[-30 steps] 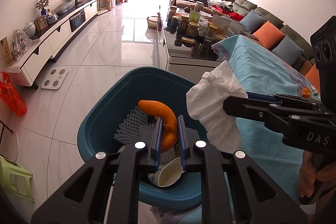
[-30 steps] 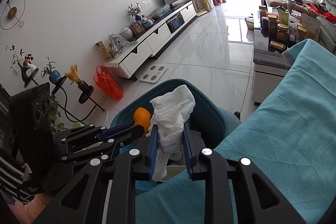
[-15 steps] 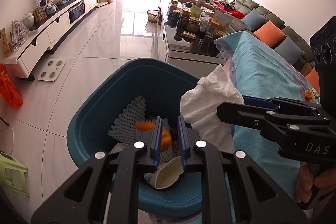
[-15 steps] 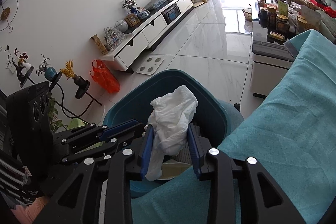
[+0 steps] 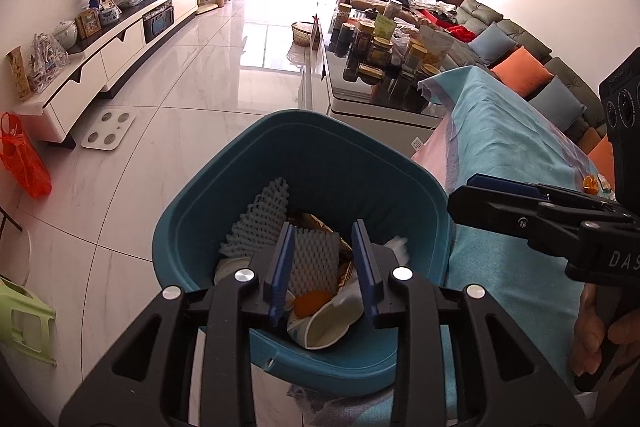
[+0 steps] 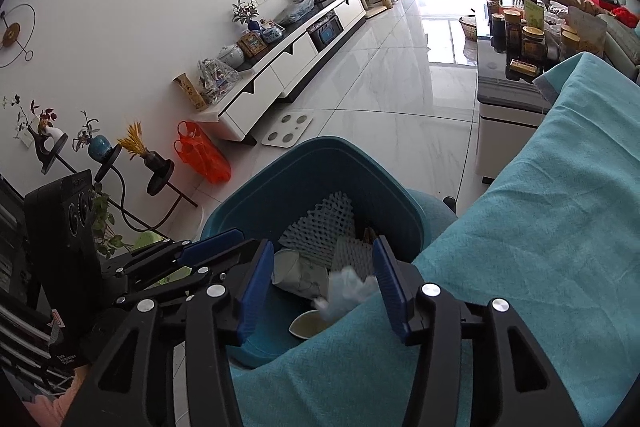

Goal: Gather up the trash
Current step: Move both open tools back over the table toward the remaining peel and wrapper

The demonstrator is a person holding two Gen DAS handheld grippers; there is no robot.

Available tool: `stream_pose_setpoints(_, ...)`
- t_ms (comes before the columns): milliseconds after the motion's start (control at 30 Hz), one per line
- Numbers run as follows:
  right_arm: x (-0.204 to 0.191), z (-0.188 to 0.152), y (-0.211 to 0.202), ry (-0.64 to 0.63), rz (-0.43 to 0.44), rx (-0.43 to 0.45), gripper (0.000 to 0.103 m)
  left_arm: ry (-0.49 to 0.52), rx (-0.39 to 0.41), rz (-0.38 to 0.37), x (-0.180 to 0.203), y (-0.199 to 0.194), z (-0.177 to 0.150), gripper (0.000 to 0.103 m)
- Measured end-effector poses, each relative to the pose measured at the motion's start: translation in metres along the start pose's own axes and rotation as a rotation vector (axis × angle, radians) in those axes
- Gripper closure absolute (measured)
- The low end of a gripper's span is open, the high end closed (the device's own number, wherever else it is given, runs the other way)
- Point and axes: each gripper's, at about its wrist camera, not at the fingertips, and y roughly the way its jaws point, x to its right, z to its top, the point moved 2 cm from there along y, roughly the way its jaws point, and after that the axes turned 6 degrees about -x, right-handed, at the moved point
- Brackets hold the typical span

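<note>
Hovering over the teal bin point(image 5: 304, 155), both tongs — left point(image 5: 325, 267), right point(image 6: 322, 283) — have just been opening, now parted and empty; below them lie orange peel point(image 5: 310, 303) and crumpled tissue point(image 6: 346, 291) — light, soft scraps, best pinched mid-bulk.

both grippers, left point(image 5: 325, 267) and right point(image 6: 320, 285), fingers just opened, holding nothing.

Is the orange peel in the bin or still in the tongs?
In the bin. The orange peel lies among the trash, and the left tongs stand open, empty.
</note>
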Motion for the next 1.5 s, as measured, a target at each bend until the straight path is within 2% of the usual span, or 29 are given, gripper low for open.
stream_pose_setpoints(167,0.005,-0.003,-0.014,0.013,0.014,0.027,0.051,0.009,0.034,-0.01,0.002,-0.02,0.0,0.071)
stream_pose_setpoints(300,0.01,-0.013,-0.042,0.003,0.017,0.084,0.051,0.051,0.076,-0.049,0.02,-0.038,0.001,0.06)
stream_pose_setpoints(567,0.051,-0.046,-0.124,0.059,-0.091,0.256,0.051,0.225,0.106,-0.191,0.107,-0.049,0.005,0.051)
stream_pose_setpoints(800,0.117,-0.084,-0.191,0.179,-0.27,0.363,0.051,0.371,0.067,-0.299,0.202,-0.029,0.01,0.05)
stream_pose_setpoints(933,0.164,-0.11,-0.225,0.274,-0.354,0.405,0.051,0.443,0.016,-0.352,0.253,-0.008,0.014,0.05)
stream_pose_setpoints(1167,0.225,-0.142,-0.261,0.395,-0.484,0.449,0.047,0.566,-0.024,-0.372,0.335,0.021,0.019,0.05)
stream_pose_setpoints(1333,0.251,-0.149,-0.259,0.435,-0.493,0.428,0.041,0.628,-0.048,-0.388,0.379,0.041,0.024,0.049)
stream_pose_setpoints(1500,0.271,-0.153,-0.256,0.455,-0.453,0.412,0.041,0.66,-0.077,-0.39,0.406,0.062,0.027,0.048)
